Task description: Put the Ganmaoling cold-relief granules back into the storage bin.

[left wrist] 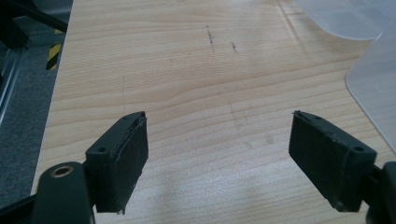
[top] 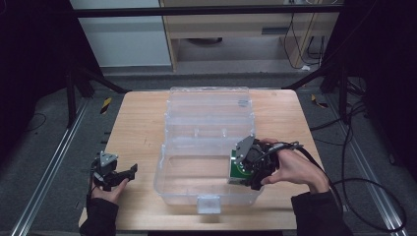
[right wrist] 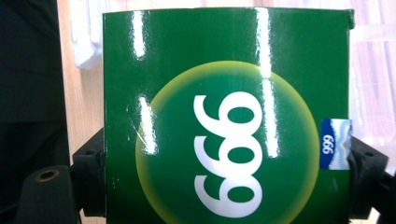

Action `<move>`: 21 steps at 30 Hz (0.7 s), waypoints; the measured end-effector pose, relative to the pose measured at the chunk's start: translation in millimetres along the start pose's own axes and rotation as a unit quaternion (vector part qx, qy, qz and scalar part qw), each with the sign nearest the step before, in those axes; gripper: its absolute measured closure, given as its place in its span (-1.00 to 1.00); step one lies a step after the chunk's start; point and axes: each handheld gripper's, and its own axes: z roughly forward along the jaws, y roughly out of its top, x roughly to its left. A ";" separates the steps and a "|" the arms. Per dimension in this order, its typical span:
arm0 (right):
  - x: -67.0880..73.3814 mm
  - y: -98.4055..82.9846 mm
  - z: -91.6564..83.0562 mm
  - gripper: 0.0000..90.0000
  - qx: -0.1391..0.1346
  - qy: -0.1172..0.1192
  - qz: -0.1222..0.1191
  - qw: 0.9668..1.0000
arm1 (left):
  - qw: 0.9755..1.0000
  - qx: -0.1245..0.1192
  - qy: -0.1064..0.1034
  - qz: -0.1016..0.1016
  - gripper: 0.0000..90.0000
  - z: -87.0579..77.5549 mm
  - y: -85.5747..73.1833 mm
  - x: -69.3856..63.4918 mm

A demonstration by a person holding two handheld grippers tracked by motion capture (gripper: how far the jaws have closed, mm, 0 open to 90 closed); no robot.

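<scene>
My right gripper (top: 244,173) clamps green "999" box (right wrist: 226,116) between jaws, just inside clear storage box (top: 196,194), right end. My left gripper (left wrist: 217,158) spread wide, nothing held, over bare wooden surface (left wrist: 187,70).

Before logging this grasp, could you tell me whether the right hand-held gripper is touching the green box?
Touching. In the right gripper view, the green box sits between the right hand-held gripper jaws, both pressed against its sides with no gap.
</scene>
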 end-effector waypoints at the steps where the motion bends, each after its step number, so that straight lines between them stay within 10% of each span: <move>1: -0.1 -0.2 1.2 -0.65 0.001 0.002 0.001 1.000 | 1.000 0.000 0.000 0.000 -0.58 0.0 0.0 0.0; 21: 4.3 -12.0 27.8 -0.65 0.013 0.018 0.004 1.000 | 1.000 0.000 0.001 0.002 -0.57 -0.2 0.3 -0.1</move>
